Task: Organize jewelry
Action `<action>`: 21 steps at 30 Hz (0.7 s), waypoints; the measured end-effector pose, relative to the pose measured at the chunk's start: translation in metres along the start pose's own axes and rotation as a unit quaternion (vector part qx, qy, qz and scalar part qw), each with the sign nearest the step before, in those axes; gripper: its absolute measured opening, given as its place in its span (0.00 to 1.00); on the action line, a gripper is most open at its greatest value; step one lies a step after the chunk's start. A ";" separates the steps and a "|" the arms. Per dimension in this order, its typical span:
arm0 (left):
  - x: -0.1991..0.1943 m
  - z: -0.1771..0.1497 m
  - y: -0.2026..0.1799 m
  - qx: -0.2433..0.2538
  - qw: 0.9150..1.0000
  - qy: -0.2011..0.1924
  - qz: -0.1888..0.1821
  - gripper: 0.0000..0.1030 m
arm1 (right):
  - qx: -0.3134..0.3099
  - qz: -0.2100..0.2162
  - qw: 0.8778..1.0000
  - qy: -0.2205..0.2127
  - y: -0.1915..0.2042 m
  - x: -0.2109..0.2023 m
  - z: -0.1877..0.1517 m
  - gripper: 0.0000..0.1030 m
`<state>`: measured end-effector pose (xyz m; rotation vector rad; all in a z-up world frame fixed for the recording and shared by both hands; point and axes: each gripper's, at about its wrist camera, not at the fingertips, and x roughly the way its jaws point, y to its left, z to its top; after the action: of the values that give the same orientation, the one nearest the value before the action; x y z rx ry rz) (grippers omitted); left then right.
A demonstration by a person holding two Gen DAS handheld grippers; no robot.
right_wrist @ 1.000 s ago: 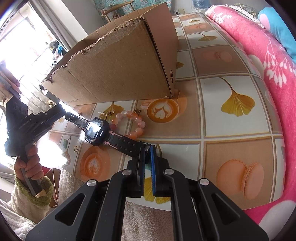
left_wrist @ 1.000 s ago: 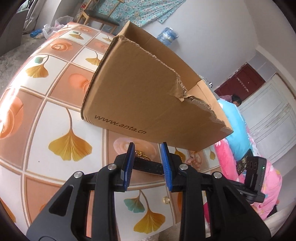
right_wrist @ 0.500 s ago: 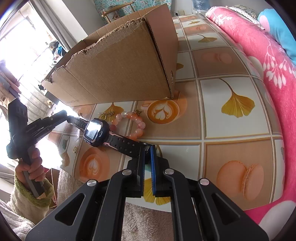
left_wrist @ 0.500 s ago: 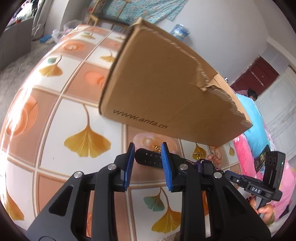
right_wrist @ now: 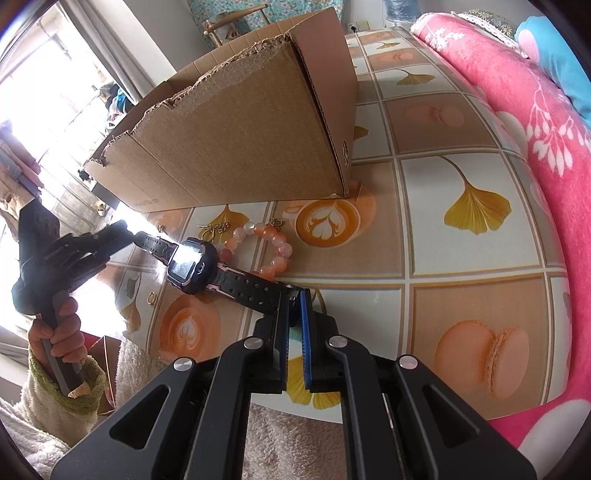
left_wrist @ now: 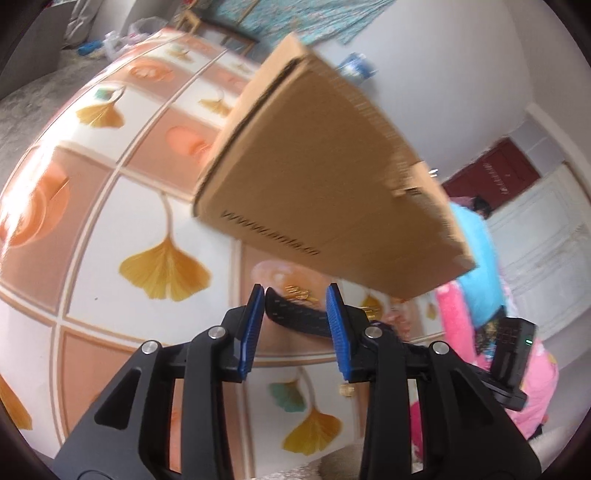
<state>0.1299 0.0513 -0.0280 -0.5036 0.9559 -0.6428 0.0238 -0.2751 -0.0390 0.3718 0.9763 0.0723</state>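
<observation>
A black smartwatch [right_wrist: 192,264] with a perforated strap hangs in the air above the table. My right gripper [right_wrist: 295,299] is shut on one strap end. The other strap end [left_wrist: 295,315] lies between the open blue pads of my left gripper [left_wrist: 295,295], which also shows at the left of the right wrist view [right_wrist: 122,232]. A pink bead bracelet [right_wrist: 271,245] and small gold earrings [right_wrist: 214,229] lie on the table below the watch, in front of a torn cardboard box [right_wrist: 240,136].
The table [right_wrist: 461,258] has a tiled cloth with ginkgo leaves and coffee cups. A small gold ring [right_wrist: 151,297] lies near its front edge. A pink flowered blanket [right_wrist: 535,122] runs along the right side. A chair [right_wrist: 236,18] stands behind the box.
My left gripper has moved in along the watch strap and its jaws have spread a little. The right gripper has lifted the watch slightly and holds it steady.
</observation>
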 end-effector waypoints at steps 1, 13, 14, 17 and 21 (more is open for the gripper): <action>-0.002 -0.001 -0.001 0.004 1.000 -0.004 -0.023 0.33 | 0.000 0.000 1.000 0.000 0.000 0.000 0.000 0.06; 0.001 0.000 -0.006 0.025 1.000 0.001 0.001 0.34 | 0.000 0.001 1.000 -0.001 0.000 0.000 -0.001 0.06; 0.003 0.000 -0.007 0.025 1.000 0.001 0.009 0.34 | 0.000 0.001 1.000 -0.001 0.000 0.000 -0.001 0.06; 0.004 0.001 -0.001 0.029 0.999 0.009 0.032 0.32 | -0.001 0.001 1.000 -0.001 0.000 0.000 -0.001 0.06; 0.009 0.000 -0.002 0.038 0.997 0.013 0.062 0.23 | -0.002 0.000 1.000 -0.002 0.000 0.000 0.000 0.06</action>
<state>0.1335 0.0441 -0.0318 -0.3658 0.9761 -0.5728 0.0232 -0.2755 -0.0391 0.3675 0.9728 0.0740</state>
